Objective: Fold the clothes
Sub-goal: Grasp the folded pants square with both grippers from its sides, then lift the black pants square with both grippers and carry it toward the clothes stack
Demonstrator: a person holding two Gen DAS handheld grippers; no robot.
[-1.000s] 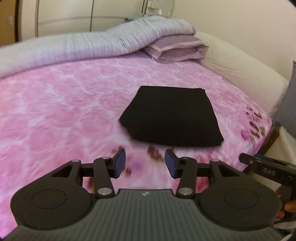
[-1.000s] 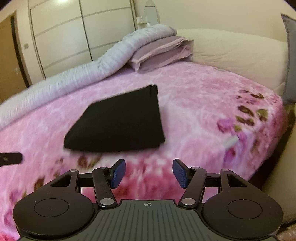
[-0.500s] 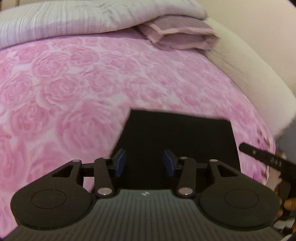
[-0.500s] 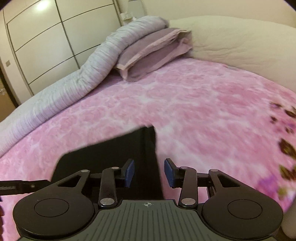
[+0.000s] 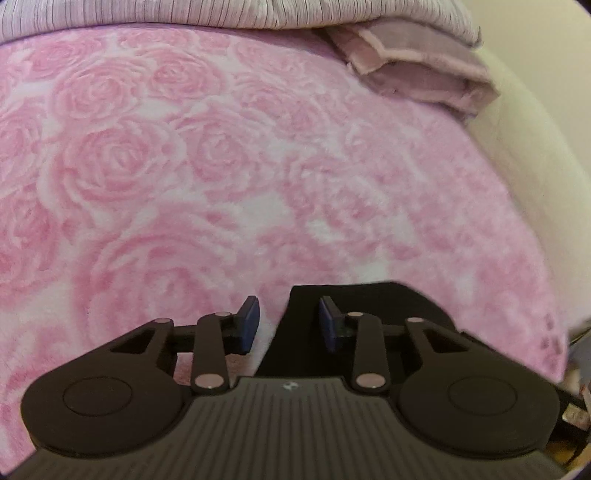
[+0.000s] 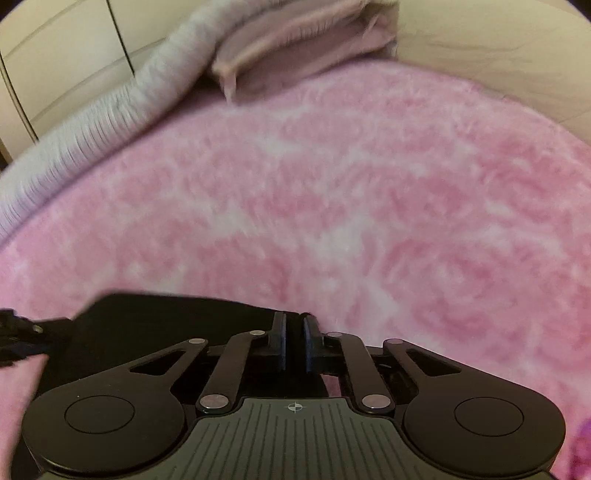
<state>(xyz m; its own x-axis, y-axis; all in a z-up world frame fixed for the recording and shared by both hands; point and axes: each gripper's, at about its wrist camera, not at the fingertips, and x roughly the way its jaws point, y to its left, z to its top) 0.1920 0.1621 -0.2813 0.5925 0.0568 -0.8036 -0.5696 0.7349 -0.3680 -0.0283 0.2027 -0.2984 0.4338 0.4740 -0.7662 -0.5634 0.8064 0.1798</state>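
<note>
A folded black garment (image 5: 373,299) lies on the pink rose-patterned bedspread (image 5: 221,166). My left gripper (image 5: 288,325) is open, its jaws straddling the garment's far left corner, with the left finger over the bedspread and the right finger over the black cloth. In the right wrist view the garment (image 6: 166,325) shows at lower left. My right gripper (image 6: 294,343) is shut on the garment's far right corner; most of the cloth is hidden under the gripper bodies.
A grey striped duvet (image 5: 221,14) and a folded mauve pillow (image 5: 424,74) lie along the far side of the bed. A cream headboard (image 5: 535,147) rises at the right. White wardrobe doors (image 6: 55,55) stand behind. The left gripper's edge shows at left (image 6: 18,336).
Both grippers moved forward and down over the black garment to its far edge. The right gripper closed from open onto the far right corner. The left gripper stayed open.
</note>
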